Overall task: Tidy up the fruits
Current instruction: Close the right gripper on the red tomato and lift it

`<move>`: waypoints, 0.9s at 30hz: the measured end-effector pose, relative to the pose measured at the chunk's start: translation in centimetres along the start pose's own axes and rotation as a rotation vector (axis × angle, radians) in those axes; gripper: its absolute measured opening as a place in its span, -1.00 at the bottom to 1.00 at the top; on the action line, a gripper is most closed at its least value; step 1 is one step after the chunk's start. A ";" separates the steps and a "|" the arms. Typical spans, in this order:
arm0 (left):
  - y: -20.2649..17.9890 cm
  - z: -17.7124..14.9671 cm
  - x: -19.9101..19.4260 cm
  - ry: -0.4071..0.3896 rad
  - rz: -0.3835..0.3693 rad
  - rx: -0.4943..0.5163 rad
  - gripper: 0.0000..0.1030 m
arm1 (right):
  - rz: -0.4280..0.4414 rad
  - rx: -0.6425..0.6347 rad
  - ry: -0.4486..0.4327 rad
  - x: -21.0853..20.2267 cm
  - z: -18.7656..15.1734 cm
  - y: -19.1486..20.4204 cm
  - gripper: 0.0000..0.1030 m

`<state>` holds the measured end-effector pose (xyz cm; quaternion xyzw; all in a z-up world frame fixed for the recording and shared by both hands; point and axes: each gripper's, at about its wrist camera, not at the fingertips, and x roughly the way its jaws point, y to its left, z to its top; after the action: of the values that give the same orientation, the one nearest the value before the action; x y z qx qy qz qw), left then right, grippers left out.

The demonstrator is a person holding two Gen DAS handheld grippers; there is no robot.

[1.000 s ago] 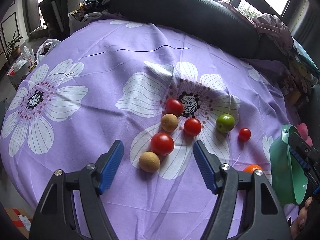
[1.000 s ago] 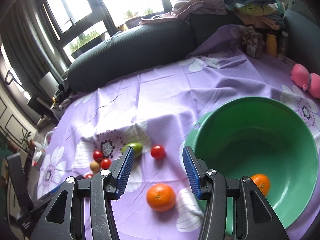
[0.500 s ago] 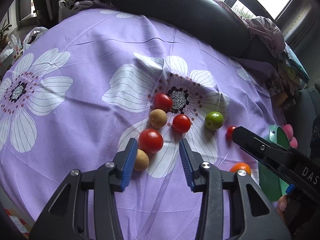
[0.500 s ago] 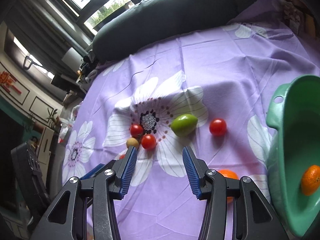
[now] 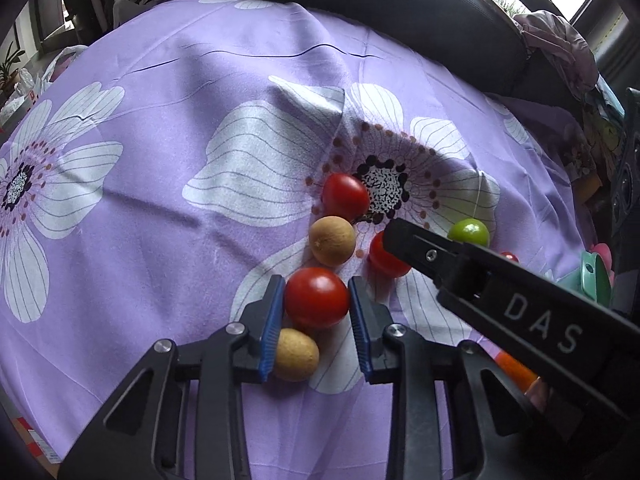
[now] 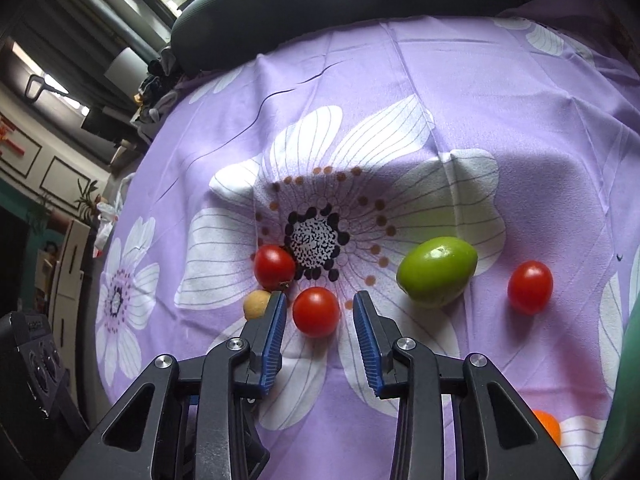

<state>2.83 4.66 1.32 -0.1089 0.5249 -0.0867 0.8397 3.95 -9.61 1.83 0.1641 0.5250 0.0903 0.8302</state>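
1. Left gripper (image 5: pixel 316 320): fingers pinch the near big cherry tomato (image 5: pixel 317 298) at its widest sides, pads touching both flanks. It looks light, smooth, thin-skinned, so judge it bruises or bursts under a hard squeeze and can slip; hold across the middle, gently.
2. Tan round fruit (image 5: pixel 295 354), maybe longan, just beside the left finger, below that tomato; looks firm with a rough shell, so easier grip.
3. Right gripper (image 6: pixel 318 336): fingers spread, straddling another cherry tomato (image 6: pixel 316 312), not touching it yet. Same soft handling.
4. Second tan fruit (image 5: pixel 332 241) sits just past the held tomato, touching a farther tomato (image 5: pixel 346 197).
5. Green fruit (image 6: pixel 437 271), oval, glossy, looks firmer and heavier; take it across the short axis.
6. Small tomato (image 6: pixel 530 287) well right, orange citrus (image 6: pixel 546 426) at the near right edge, partly hidden.
7. Count on the purple flowered bedsheet (image 5: pixel 160 160): four red tomatoes, two tan fruits, one green, one orange.
8. Green bowl (image 5: pixel 596 280) edge at far right.
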 end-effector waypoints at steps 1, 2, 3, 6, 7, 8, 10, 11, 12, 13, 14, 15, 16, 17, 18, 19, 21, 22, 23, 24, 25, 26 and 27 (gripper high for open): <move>0.0 0.0 -0.1 -0.003 -0.001 0.001 -0.39 | -0.002 -0.004 0.005 0.3 0.0 0.1 -0.33; 0.0 0.0 -0.1 -0.005 -0.001 0.002 -0.40 | -0.006 -0.005 0.013 0.6 -0.1 0.1 -0.38; 0.0 -0.1 -0.1 -0.010 -0.001 0.002 -0.40 | -0.002 0.000 0.019 0.9 -0.2 0.0 -0.39; -0.1 -0.2 -0.2 -0.017 0.005 0.012 -0.41 | -0.010 -0.001 0.018 1.3 -0.2 0.3 -0.41; -0.1 -0.2 -0.2 -0.019 0.002 0.010 -0.41 | -0.014 -0.005 0.015 1.3 -0.2 0.3 -0.41; 0.0 -0.3 -0.2 -0.018 0.000 0.007 -0.41 | -0.015 -0.007 0.013 1.3 -0.2 0.4 -0.41; 0.1 -0.3 -0.3 -0.016 -0.006 -0.001 -0.41 | -0.014 -0.004 0.010 1.2 -0.3 0.3 -0.42; 0.2 -0.4 -0.4 -0.017 -0.009 -0.006 -0.41 | -0.017 0.000 0.009 1.1 -0.3 0.2 -0.42; 0.1 -0.5 -0.6 -0.019 -0.009 -0.005 -0.41 | -0.022 0.005 0.007 0.9 -0.4 0.1 -0.43; 0.1 -0.6 -0.7 -0.023 -0.008 -0.001 -0.41 | -0.025 0.010 0.002 0.8 -0.5 0.1 -0.43; -0.1 -0.6 -0.9 -0.030 -0.006 0.002 -0.41 | -0.023 0.014 -0.004 0.6 -0.6 0.1 -0.43; -0.2 -0.7 -1.2 -0.037 -0.006 0.008 -0.41 | -0.020 0.016 -0.010 0.3 -0.8 0.0 -0.43; -0.4 -0.8 -1.4 -0.045 -0.008 0.014 -0.41 | -0.017 0.019 -0.017 -0.1 -0.9 -0.1 -0.43; -0.5 -0.8 -1.6 -0.053 -0.011 0.019 -0.41 | -0.016 0.023 -0.029 -0.5 -1.1 -0.2 -0.43; -0.6 -0.9 -1.9 -0.061 -0.012 0.022 -0.41 | -0.020 0.026 -0.043 -1.0 -1.2 -0.2 -0.43; -0.8 -1.0 -2.2 -0.070 -0.013 0.024 -0.41 | -0.024 0.028 -0.057 -1.4 -1.4 -0.3 -0.43; -1.1 -1.1 -2.6 -0.085 -0.013 0.031 -0.41 | -0.039 0.033 -0.083 -2.4 -1.8 -0.6 -0.43; -1.2 -1.2 -2.8 -0.094 -0.016 0.036 -0.41 | -0.049 0.036 -0.094 -2.7 -2.0 -0.7 -0.43; -1.4 -1.3 -3.1 -0.102 -0.020 0.043 -0.41 | -0.058 0.041 -0.101 -3.1 -2.2 -0.9 -0.43; -1.7 -1.3 -3.3 -0.107 -0.024 0.052 -0.41 | -0.063 0.045 -0.108 -3.5 -2.4 -1.1 -0.43; -1.8 -1.4 -3.5 -0.112 -0.031 0.057 -0.41 | -0.061 0.049 -0.118 -3.9 -2.5 -1.3 -0.43; -2.1 -1.4 -3.6 -0.118 -0.039 0.058 -0.41 | -0.062 0.052 -0.127 -4.3 -2.6 -1.5 -0.43; -2.3 -1.4 -3.8 -0.121 -0.049 0.060 -0.41 | -0.066 0.054 -0.138 -4.8 -2.7 -1.6 -0.43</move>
<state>-0.18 3.31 4.66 -0.1016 0.4676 -0.1160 0.8704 -0.56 -12.19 4.19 0.1748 0.4740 0.0370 0.8622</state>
